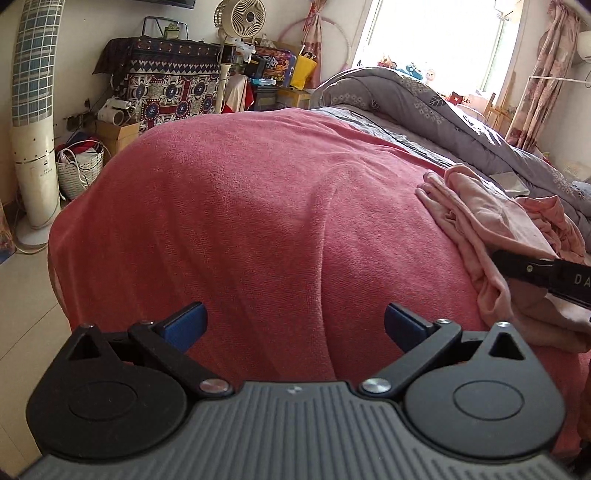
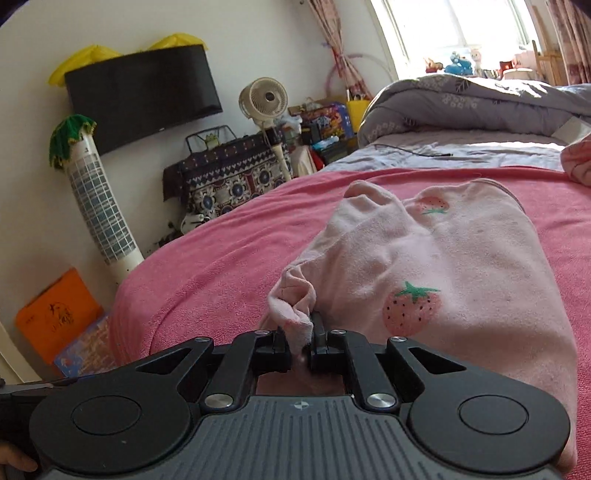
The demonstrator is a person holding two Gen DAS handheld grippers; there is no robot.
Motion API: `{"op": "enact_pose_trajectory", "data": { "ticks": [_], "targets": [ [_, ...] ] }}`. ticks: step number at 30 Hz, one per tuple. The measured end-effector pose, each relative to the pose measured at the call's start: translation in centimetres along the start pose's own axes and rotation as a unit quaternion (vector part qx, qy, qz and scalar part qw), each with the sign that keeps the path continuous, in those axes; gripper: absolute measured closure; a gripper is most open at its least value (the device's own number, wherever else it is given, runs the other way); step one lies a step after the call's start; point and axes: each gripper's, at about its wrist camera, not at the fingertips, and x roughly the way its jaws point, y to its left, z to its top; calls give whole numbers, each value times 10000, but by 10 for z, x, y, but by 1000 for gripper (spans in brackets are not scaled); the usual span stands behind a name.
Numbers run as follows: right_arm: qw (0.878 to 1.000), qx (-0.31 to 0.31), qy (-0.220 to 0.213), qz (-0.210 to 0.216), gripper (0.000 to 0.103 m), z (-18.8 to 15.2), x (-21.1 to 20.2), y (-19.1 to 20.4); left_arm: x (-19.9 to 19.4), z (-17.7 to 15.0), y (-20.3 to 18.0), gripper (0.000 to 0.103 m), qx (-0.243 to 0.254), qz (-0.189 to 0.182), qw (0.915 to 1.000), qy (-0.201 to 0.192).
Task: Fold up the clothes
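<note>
The bed (image 1: 258,221) under its red towel is the landmark. A grey quilt (image 1: 424,99) is heaped at the bed's far end, below the window. A patterned cabinet (image 1: 173,85) and a fan (image 1: 240,16) stand off the bed's far left corner.

The garment (image 2: 443,266), a pale pink knit printed with 2 strawberries, lies on the towel toward the bed's right side. In the left wrist view it shows as a rumpled pink heap at the right edge, with more pink cloth behind it.

It looks light, soft and limp, so it will likely sag and drag along the towel rather than keep any shape. It is not fragile, and the terry under it may cling a little. The best holds are probably the hems or corners, 1 per gripper, so the cloth can be pulled taut and flat before folding.

The right gripper (image 2: 301,334) is clenched on a bunched edge of the garment: a small wad of pink cloth sits pinched between its 2 jaws, and the rest of the piece spreads away from the jaws, up the bed.

The left gripper (image 1: 295,321) is released, its 2 jaws spread wide over bare towel with nothing between them. The garment lies well to the right of them.
</note>
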Motion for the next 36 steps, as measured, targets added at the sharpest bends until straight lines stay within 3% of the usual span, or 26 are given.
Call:
{"op": "enact_pose_trajectory", "data": {
  "ticks": [6, 9, 12, 14, 15, 16, 17, 19, 22, 24, 25, 26, 28, 32, 36],
  "targets": [
    [9947, -829, -596, -130, 92, 13, -35, 27, 1, -2, 0, 0, -10, -34, 10000, -14],
    [9927, -1155, -314, -170, 91, -4, -23, 39, 2, -1, -1, 0, -6, -8, 10000, 11],
    [9895, -1427, -81, -204, 81, -30, -10, 47, 1, 0, -2, 0, 21, -22, 10000, 10],
    [9833, -1810, -146, -84, 57, -37, -17, 56, -1, 4, -4, 0, 60, -28, 10000, -39],
    [9821, -1865, -119, 234, 33, -38, -23, 57, -2, 7, -6, 0, 78, -30, 9999, -81],
    [9817, -1823, -138, 533, 30, -38, -32, 56, -3, 10, -8, 0, 95, -31, 9999, -124],
    [9805, -1774, -161, 829, 30, -38, -40, 54, -4, 14, -11, 0, 129, -52, 9997, -183],
    [9816, -1679, -264, 873, 28, -37, -56, 45, -9, 23, -21, 0, 264, -169, 9989, -362],
    [9863, -1421, -706, 447, 28, -32, -82, 18, -15, 37, -47, 0, 617, -518, 9946, -658],
    [9849, -1347, -1051, -273, 28, -29, -91, -1, -15, 43, -69, 0, 882, -694, 9902, -826],
    [9790, -1499, -1099, -830, 31, -29, -91, -6, -13, 45, -82, 0, 1045, -759, 9874, -913],
    [9678, -1799, -945, -1484, 34, -32, -85, -10, -8, 46, -95, 0, 1239, -778, 9843, -987],
    [9588, -2062, -633, -1848, 39, -41, -75, -16, 7, 39, -117, 0, 1687, -648, 9786, -982],
    [9643, -2130, -460, -1503, 40, -67, -87, -27, 34, 15, -127, 0, 2165, -220, 9733, -736],
    [9778, -1890, -356, -831, 39, -49, -102, -37, 29, 9, -94, 0, 1569, -661, 9837, -587]
  ]
}}
